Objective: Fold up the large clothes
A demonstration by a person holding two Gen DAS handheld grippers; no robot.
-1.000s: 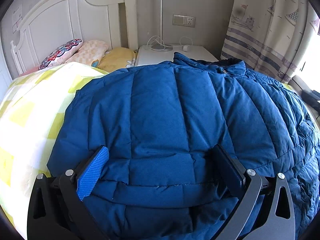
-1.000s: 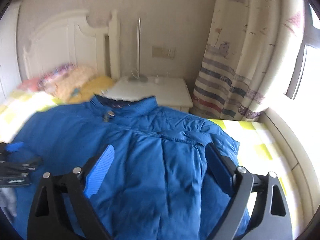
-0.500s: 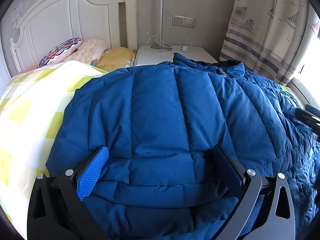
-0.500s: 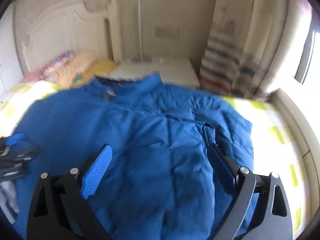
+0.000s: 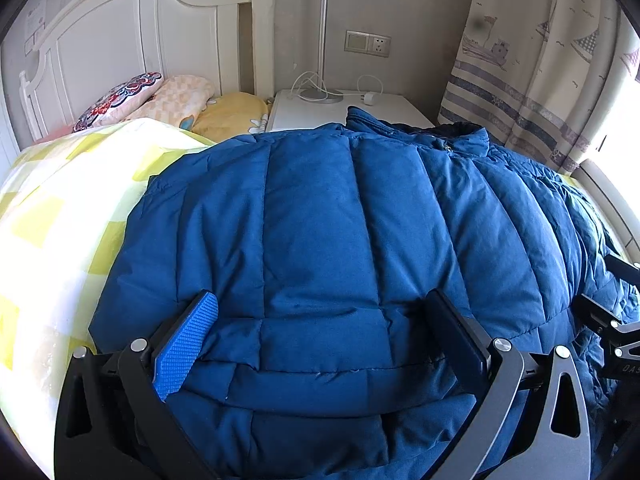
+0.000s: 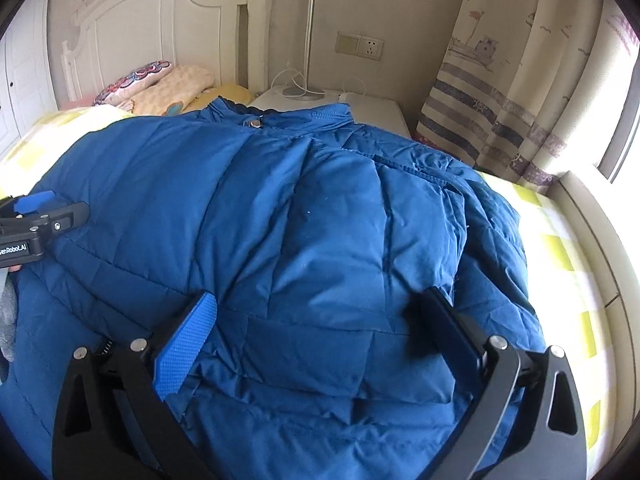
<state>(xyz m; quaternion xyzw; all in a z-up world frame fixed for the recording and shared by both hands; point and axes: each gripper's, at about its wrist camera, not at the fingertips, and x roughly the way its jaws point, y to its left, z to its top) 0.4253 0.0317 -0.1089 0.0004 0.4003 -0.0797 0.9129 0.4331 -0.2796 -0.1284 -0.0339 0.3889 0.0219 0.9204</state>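
**On the bed: both grippers parked open over the down jacket**

Across the yellow-checked quilt (image 5: 60, 216) lies the blue down jacket (image 5: 328, 240), spread flat with its collar (image 6: 280, 118) pointing to 12 o'clock toward the white nightstand (image 5: 384, 110), and the pillows (image 5: 160, 98) sit at 10 o'clock by the headboard (image 5: 120, 40).

The left gripper (image 5: 324, 332) hovers over the jacket's lower hem with its fingers spread wide and nothing between them; its view is almost the same as a second ago. The right gripper (image 6: 320, 330) is likewise splayed and empty, but it has changed: the earlier frames showed it higher and blurred with motion, and it now sits lower and closer over the jacket's right half, with a sharp picture. Its tip shows at 3 o'clock in the left view, and the left gripper appears at 9 o'clock in the right view.

That suggests the right hand has finished repositioning, so both tools now flank the hem end. Folding looks barely begun, since the jacket is spread in a single layer apart from a rumpled right edge. Puffy filling may slip from a shallow pinch.
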